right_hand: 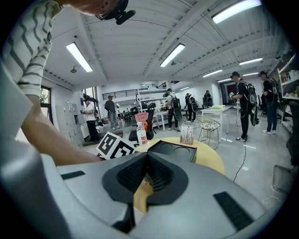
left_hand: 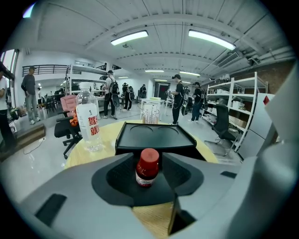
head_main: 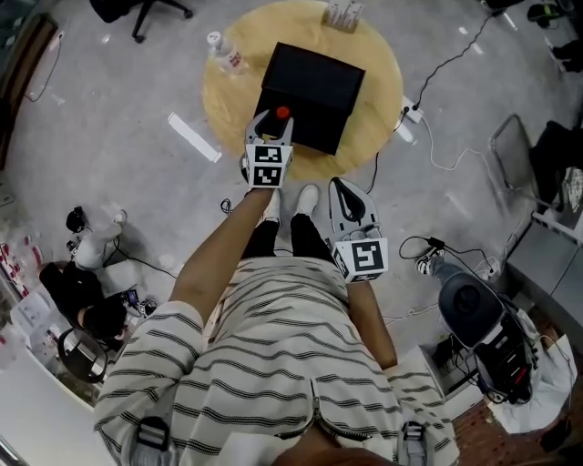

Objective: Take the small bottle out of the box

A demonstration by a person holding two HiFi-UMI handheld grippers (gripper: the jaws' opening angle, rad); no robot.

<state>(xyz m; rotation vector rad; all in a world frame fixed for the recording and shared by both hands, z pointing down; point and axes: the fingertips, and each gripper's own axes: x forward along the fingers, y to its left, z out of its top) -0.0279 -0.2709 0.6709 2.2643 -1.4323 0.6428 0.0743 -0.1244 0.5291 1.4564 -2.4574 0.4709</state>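
The small bottle [head_main: 282,114] [left_hand: 147,169] has a red cap and stands upright just in front of the black box [head_main: 314,82] [left_hand: 154,135] on the round wooden table [head_main: 228,100]. My left gripper [head_main: 273,120] [left_hand: 148,158] is open with the bottle between its jaws. A thin gap shows on each side of the bottle. The box's top is shut, with two round hollows in it. My right gripper [head_main: 339,187] [right_hand: 146,158] hangs lower, off the table's near edge by my legs. It is shut and empty, and points toward the box [right_hand: 175,148].
A clear water bottle [head_main: 225,52] [left_hand: 88,122] stands left of the box. A small holder [head_main: 343,14] [left_hand: 150,113] sits at the table's far edge. On the floor lie a power strip [head_main: 408,114], cables and a white strip [head_main: 193,136]. Several people stand in the background.
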